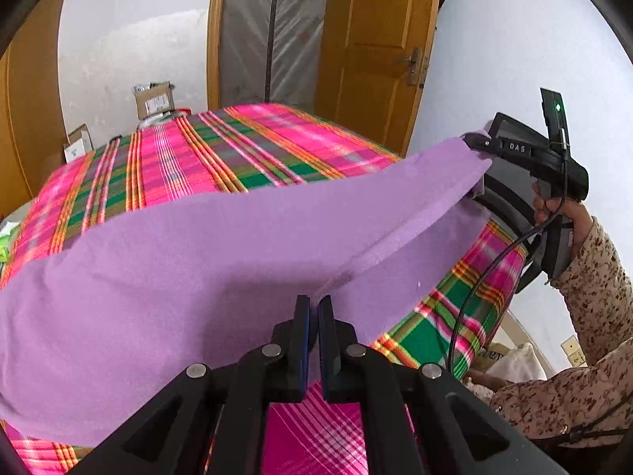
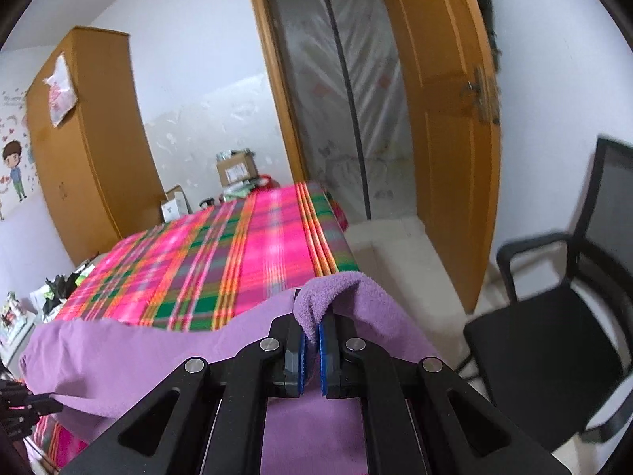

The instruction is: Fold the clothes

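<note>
A purple cloth point(image 1: 166, 277) hangs stretched in the air between both grippers, above a bed with a pink and green plaid cover point(image 1: 221, 150). My left gripper point(image 1: 314, 308) is shut on the cloth's near edge. Off to the right, the right gripper point(image 1: 472, 140) pinches the cloth's far corner, held by a hand in a patterned sleeve point(image 1: 593, 277). In the right wrist view the right gripper point(image 2: 312, 324) is shut on a bunched purple corner point(image 2: 336, 293), and the cloth point(image 2: 138, 356) sags away to the left over the plaid bed cover point(image 2: 237, 257).
A black office chair point(image 2: 554, 336) stands right of the bed. An orange wooden door point(image 2: 443, 118) is open beside a plastic-curtained doorway point(image 2: 340, 91). A wardrobe point(image 2: 91, 138) and cardboard boxes point(image 2: 235, 168) stand beyond the bed. Clutter point(image 2: 59, 289) lies at the bed's left.
</note>
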`<state>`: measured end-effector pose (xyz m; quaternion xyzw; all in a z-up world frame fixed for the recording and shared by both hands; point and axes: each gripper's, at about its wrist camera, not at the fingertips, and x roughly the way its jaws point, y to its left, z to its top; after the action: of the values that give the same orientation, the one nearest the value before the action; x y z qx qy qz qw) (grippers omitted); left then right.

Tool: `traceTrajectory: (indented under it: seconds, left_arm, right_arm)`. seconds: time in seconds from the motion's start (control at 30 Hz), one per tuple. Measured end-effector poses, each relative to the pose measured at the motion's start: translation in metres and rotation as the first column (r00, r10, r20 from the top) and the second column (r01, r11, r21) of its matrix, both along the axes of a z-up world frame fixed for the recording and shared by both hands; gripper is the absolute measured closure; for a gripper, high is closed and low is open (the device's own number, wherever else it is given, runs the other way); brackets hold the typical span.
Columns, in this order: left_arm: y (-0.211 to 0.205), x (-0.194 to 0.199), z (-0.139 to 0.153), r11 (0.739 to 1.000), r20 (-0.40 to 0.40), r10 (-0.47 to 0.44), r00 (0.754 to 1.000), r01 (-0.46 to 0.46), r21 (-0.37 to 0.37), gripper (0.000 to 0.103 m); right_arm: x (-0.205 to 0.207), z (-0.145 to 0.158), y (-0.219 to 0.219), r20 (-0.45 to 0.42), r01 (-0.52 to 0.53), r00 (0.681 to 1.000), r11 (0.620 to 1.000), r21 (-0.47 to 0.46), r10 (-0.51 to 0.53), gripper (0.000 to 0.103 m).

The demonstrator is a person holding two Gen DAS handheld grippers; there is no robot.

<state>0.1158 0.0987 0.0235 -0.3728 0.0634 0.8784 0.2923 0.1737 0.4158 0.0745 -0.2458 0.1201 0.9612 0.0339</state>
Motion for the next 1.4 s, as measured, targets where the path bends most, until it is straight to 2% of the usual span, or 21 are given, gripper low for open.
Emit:
traceTrajectory:
  seconds: [0.1,0.53,0.7,0.83,0.93,1.03,1.1,1.27,1.33,1.4]
  left_arm:
    - [0.002,0.002,-0.008,1.0,0.018,-0.011,1.0,0.011,-0.017,0.098]
    - [0.004,0.008,-0.022,0.999,0.055,-0.006,0.998,0.008,-0.032,0.098]
    - [0.004,0.007,-0.025,0.999,0.074,-0.01,0.997,0.013,-0.038,0.098]
    - [0.005,0.006,-0.024,0.999,0.091,-0.013,0.996,0.016,-0.037,0.096]
    - [0.002,0.003,-0.019,1.0,0.12,-0.016,0.993,0.016,0.004,0.093]
    - [-0.002,-0.001,-0.015,0.996,0.152,-0.046,0.987,0.034,0.079,0.092]
    - [-0.002,-0.003,-0.011,0.992,0.149,-0.063,0.987,0.045,0.119,0.092]
    - [0.011,-0.009,-0.001,0.989,0.122,-0.092,0.988,0.077,0.126,0.09]
    - [0.016,-0.012,0.0,0.99,0.119,-0.092,0.989,0.078,0.116,0.09]
    - [0.021,-0.016,-0.001,0.991,0.12,-0.088,0.989,0.075,0.108,0.09]
  right_arm:
    - [0.005,-0.02,0.01,0.046,0.012,0.999,0.999,-0.052,-0.01,0.098]
    - [0.032,-0.068,0.018,0.132,0.044,0.991,0.989,-0.143,-0.025,0.097]
    - [0.036,-0.081,0.02,0.165,0.049,0.986,0.983,-0.177,-0.02,0.094]
    - [0.04,-0.076,0.023,0.172,0.033,0.985,0.982,-0.184,-0.001,0.092]
    - [0.045,-0.069,0.026,0.168,0.018,0.986,0.983,-0.184,0.014,0.087]
    - [0.049,-0.061,0.029,0.165,0.003,0.986,0.983,-0.184,0.028,0.071]
    - [0.052,-0.056,0.031,0.162,-0.007,0.986,0.983,-0.184,0.038,0.069]
    - [0.06,-0.043,0.037,0.156,-0.033,0.986,0.982,-0.183,0.062,0.067]
    - [0.052,-0.032,0.035,0.155,-0.025,0.987,0.992,-0.12,0.044,0.062]
    - [0.04,-0.025,0.031,0.162,-0.023,0.986,0.997,-0.073,0.034,0.037]
